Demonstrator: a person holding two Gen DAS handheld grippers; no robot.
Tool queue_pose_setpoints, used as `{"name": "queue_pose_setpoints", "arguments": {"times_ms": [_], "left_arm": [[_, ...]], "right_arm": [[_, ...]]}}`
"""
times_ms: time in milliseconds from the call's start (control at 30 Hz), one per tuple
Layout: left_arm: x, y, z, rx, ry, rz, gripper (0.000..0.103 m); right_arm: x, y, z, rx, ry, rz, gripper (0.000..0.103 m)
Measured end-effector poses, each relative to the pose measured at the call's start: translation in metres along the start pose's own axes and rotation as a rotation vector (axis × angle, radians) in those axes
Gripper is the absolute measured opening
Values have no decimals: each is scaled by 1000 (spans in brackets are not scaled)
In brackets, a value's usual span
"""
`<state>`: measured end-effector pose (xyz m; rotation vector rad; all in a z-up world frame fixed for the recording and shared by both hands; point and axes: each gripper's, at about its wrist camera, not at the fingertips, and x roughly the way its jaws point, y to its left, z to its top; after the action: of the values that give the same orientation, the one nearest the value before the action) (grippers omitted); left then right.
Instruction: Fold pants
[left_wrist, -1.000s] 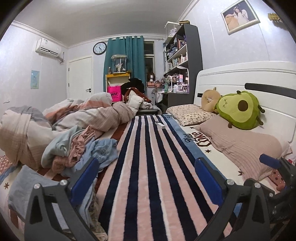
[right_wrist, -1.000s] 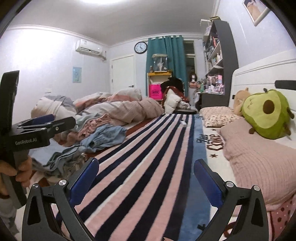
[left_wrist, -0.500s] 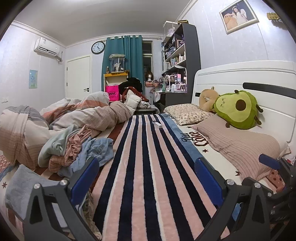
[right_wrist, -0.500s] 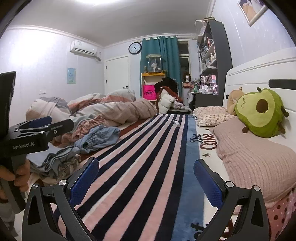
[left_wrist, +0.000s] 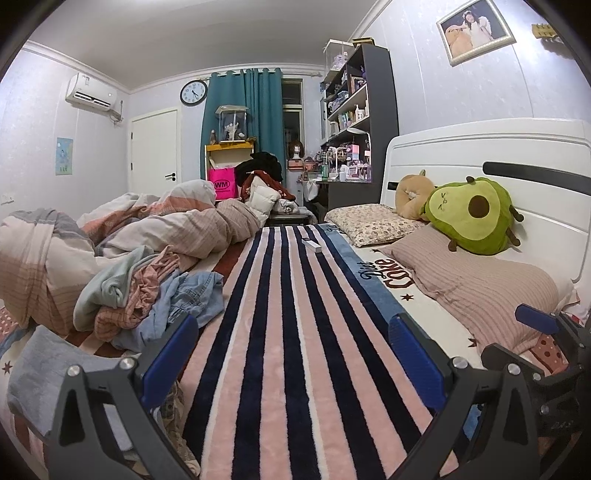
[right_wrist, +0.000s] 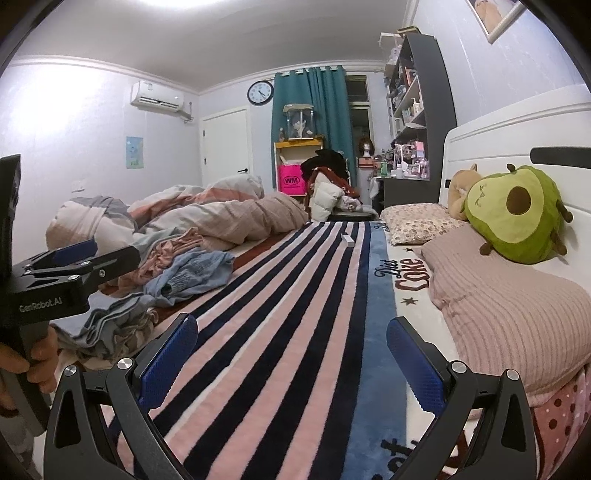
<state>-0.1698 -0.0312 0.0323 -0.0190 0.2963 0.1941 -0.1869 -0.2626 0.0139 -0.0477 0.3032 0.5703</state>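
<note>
A heap of clothes (left_wrist: 147, 295) lies on the left of the bed, with light blue denim pants (left_wrist: 192, 299) on its near side; the heap shows in the right wrist view too (right_wrist: 192, 269). My left gripper (left_wrist: 291, 358) is open and empty above the striped blanket (left_wrist: 295, 332), right of the heap. My right gripper (right_wrist: 291, 358) is open and empty over the same blanket (right_wrist: 295, 314). The left gripper's body (right_wrist: 55, 284) shows at the left of the right wrist view, held in a hand.
A rumpled duvet (left_wrist: 166, 229) lies behind the heap. Pillows (left_wrist: 480, 284) and an avocado plush (left_wrist: 472, 214) line the white headboard on the right. A small white box (left_wrist: 312, 244) lies far down the blanket. A grey garment (left_wrist: 55, 373) lies at near left.
Both grippers have drifted slightly, so the scene shifts a little in each view. Both stay open and empty. The clothes have not moved.
</note>
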Motion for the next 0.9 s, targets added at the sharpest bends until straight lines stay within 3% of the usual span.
{"name": "queue_pose_setpoints", "arguments": {"times_ms": [900], "left_arm": [[-1,0,-5,6,9,-8,102]], "right_arm": [[-1,-5,-2,6,4,-40,102]]}}
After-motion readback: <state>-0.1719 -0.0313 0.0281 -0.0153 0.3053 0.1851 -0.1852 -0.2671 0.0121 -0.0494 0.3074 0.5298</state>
